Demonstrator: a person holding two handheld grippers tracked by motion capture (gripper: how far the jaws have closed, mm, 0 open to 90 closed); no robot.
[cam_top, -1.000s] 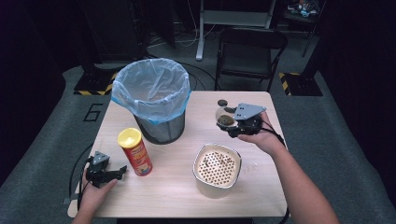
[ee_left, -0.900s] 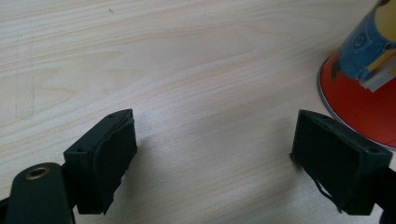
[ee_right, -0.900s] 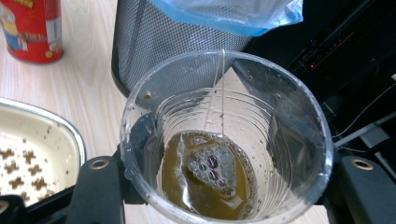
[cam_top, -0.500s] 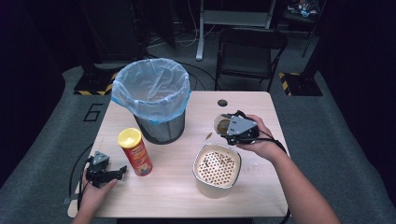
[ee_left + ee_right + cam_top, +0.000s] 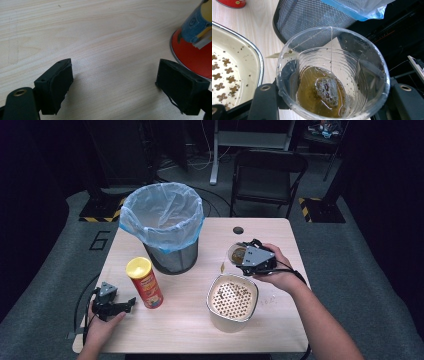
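My right gripper (image 5: 241, 257) is shut on a clear plastic cup (image 5: 237, 254), held just behind the cream container (image 5: 232, 302). In the right gripper view the cup (image 5: 332, 75) sits between the two jaws; it holds a little brown tea and a wet tea bag (image 5: 328, 90), whose string runs over the rim. My left gripper (image 5: 122, 306) rests on the table at the near left, beside a red and yellow chip can (image 5: 145, 282). In its own view the left gripper (image 5: 115, 85) stands open with bare wood between the jaws, and the can's base (image 5: 195, 42) shows at the right.
A black mesh bin (image 5: 165, 227) lined with a blue bag stands at the back left of the table. The cream container has a perforated top (image 5: 234, 65) speckled with tea bits. A cable hole (image 5: 238, 230) lies near the far edge. A folding chair (image 5: 270, 175) stands beyond.
My right gripper has brought the cup a little nearer, closer to the cream container's far rim. The left hand has stayed where it was.
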